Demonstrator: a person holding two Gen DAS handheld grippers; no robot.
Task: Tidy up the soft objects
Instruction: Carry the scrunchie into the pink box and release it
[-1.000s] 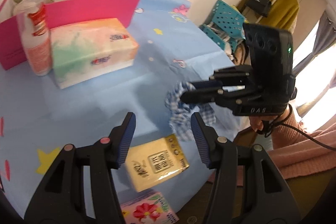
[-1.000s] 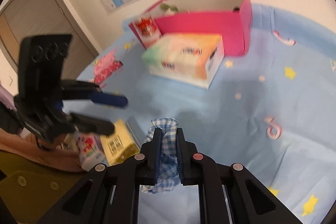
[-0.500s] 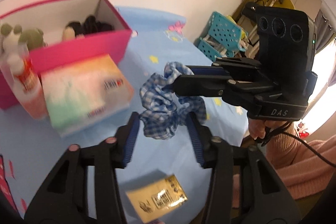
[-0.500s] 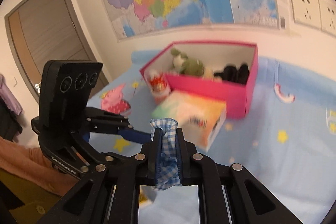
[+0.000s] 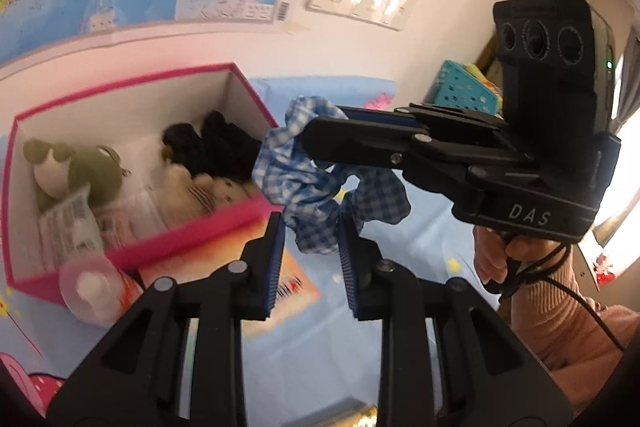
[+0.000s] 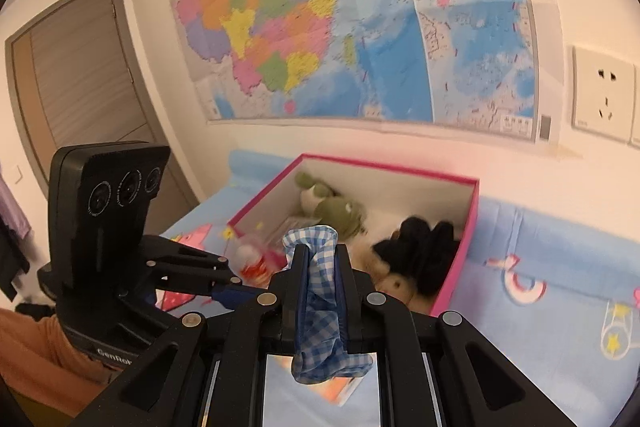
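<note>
While our right gripper (image 6: 322, 269) pinches the checked scrunchie (image 5: 316, 183) and our left gripper (image 5: 312, 259), just closed, clasps its lower folds, we next carry it to the far pink box (image 5: 192, 231).

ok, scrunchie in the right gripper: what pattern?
Blue and white gingham check on the scrunchie; it shows best in the left wrist view.

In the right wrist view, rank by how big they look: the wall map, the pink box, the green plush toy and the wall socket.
Largest to smallest:
1. wall map
2. pink box
3. wall socket and green plush toy look about alike; I won't rank them.
</note>
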